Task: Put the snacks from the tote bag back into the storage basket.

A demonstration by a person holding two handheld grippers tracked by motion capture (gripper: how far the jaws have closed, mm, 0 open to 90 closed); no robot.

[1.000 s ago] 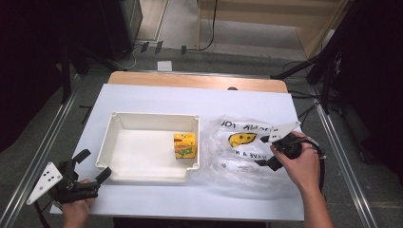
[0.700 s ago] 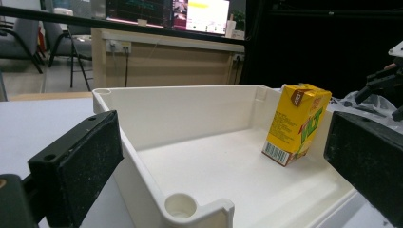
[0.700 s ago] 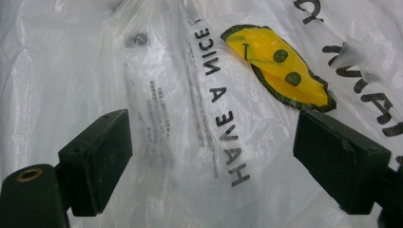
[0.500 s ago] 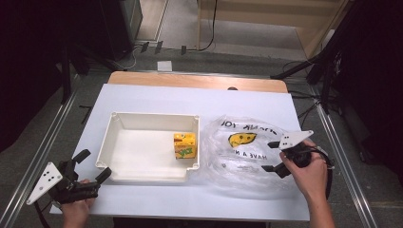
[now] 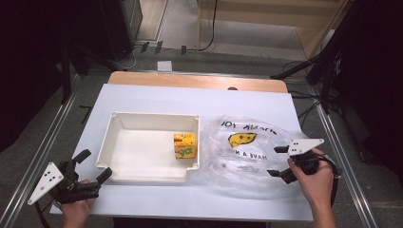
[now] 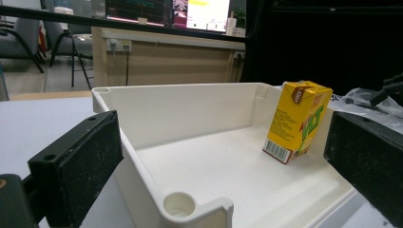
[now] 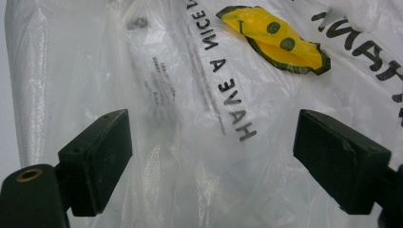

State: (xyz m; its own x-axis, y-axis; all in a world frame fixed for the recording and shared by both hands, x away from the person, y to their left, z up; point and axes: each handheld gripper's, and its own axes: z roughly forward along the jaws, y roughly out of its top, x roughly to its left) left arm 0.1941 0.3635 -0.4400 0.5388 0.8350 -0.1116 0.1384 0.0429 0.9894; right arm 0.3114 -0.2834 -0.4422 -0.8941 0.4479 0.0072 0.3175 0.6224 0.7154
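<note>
1. Left gripper (image 5: 90, 168) sits at the near left corner of the white table (image 5: 157, 97), held in the person's left hand (image 5: 76, 211). Jaws wide apart, nothing between them. It points toward the tray's near left corner, just short of the rim.
2. White tray (image 5: 110, 142) is left of centre on the table. In the left gripper view its near corner (image 6: 195, 206) sits between the two jaws, not touched by either.
3. Yellow drink carton (image 5: 184, 145) stands inside the tray by the right wall, toward the near right corner. In the left gripper view it (image 6: 297, 121) leans slightly.
4. Clear plastic bag (image 5: 242, 147) lies crumpled right of the tray, touching its right wall. Yellow smiley (image 5: 241, 138) and black lettering printed on it.
5. Right gripper (image 5: 277, 161) is over the bag's right edge, in the right hand (image 5: 311, 183). Jaws open wide; the right gripper view has bag film (image 7: 199, 142) beneath and between them, not pinched.
</note>
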